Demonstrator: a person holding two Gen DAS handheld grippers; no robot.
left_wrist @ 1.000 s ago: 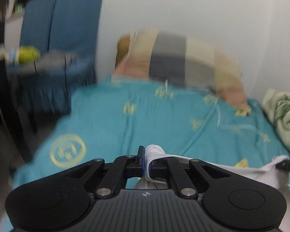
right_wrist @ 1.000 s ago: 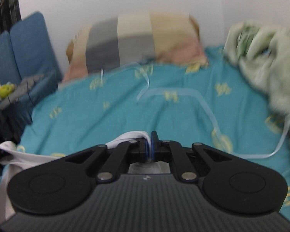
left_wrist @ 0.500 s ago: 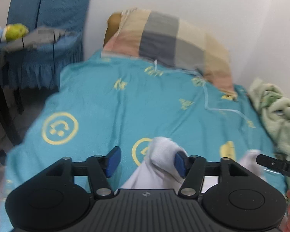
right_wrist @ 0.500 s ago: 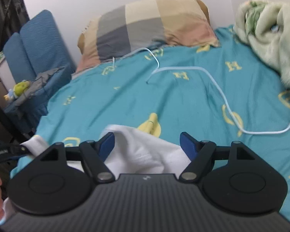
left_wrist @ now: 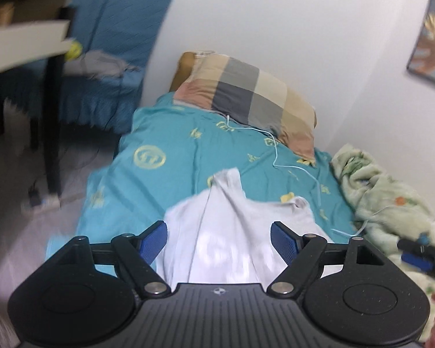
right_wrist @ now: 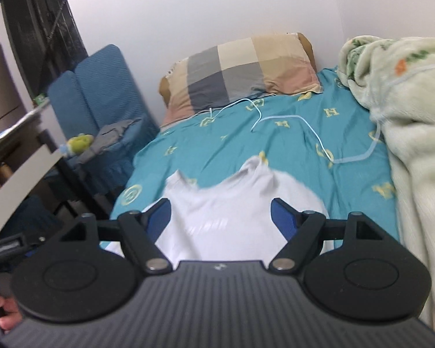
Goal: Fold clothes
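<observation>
The white shirt (left_wrist: 232, 232) lies rumpled on the teal bed (right_wrist: 232, 150), soft, light and limp; I judge its raised shoulder corners the best hold. My left gripper (left_wrist: 219, 242) and right gripper (right_wrist: 220, 217) gape wide, empty. Its faint print is unreadable.

checked pillow (right_wrist: 240, 72) up at the head of the teal bedsheet (right_wrist: 223, 150) | white cable (right_wrist: 293, 121) snaking across it | fluffy green blanket (right_wrist: 406, 110) bunched on the right | blue chair (right_wrist: 101, 92) left of the bed
</observation>
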